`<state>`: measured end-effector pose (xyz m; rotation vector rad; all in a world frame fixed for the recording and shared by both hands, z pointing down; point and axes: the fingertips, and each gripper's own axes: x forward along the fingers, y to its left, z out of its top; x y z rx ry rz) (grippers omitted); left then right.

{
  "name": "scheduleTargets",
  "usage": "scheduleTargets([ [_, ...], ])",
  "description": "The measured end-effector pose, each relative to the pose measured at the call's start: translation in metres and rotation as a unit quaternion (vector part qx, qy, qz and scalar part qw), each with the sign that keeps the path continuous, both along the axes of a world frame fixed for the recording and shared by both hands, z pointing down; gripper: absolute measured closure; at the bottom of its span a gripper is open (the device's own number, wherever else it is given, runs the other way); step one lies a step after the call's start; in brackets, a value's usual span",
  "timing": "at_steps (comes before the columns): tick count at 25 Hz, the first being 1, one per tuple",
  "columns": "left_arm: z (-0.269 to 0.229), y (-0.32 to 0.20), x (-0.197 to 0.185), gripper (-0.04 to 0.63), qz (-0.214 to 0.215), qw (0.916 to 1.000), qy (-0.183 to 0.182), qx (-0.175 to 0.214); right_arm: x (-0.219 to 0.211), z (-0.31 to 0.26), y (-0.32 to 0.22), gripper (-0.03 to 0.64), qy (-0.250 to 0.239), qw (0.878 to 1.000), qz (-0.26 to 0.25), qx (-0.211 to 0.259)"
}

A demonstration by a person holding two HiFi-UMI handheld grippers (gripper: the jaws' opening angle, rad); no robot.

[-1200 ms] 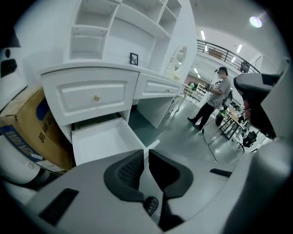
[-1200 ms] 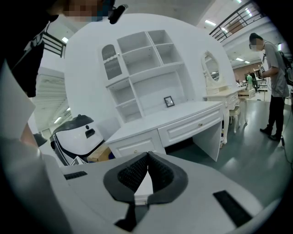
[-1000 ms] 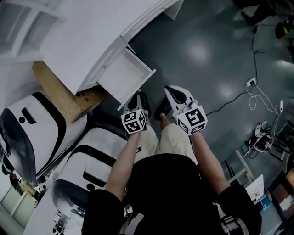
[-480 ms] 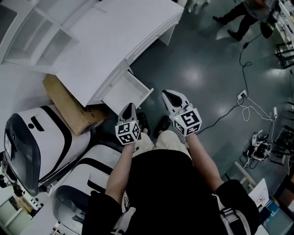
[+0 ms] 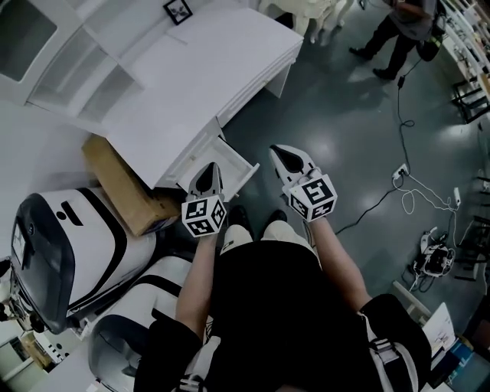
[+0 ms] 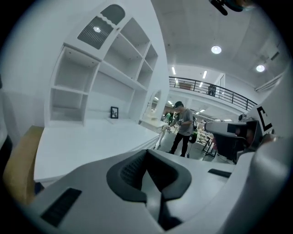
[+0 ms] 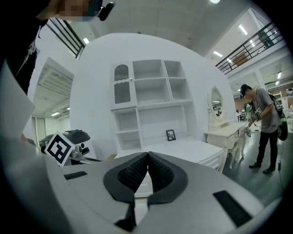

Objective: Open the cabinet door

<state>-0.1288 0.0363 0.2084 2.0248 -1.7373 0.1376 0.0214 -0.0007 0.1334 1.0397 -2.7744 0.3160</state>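
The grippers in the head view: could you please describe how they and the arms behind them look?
The left gripper and right gripper are pale grey, tapering shells with dark, ribbed pads at the tips. Each carries a white cube printed with black square markers. The forearms are bare below black sleeves.

Two grippers [image 5: 212,168] [image 5: 277,151], one drawer [image 5: 243,170], one cardboard box [image 5: 122,187], one picture frame [image 5: 178,9].
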Motion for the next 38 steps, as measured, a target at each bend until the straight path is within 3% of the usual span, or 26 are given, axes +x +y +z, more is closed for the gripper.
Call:
scheduleTargets([
  [9,-0.078,-0.029,-0.023,0.574,0.040,0.9968,-0.014,0.068,-0.028,-0.051,-0.020,0.600,-0.018,0.999,-0.002,0.036],
  [17,-0.123,-0.037,-0.042,0.574,0.081,0.9917,-0.023,0.097,-0.053,-0.077,-0.025,0.600,-0.029,0.999,-0.013,0.031],
  [38,-0.128,-0.048,-0.077,0.574,0.097,0.9898,-0.020,0.103,-0.073,-0.077,-0.033,0.601,-0.012,0.999,0.003,0.048],
])
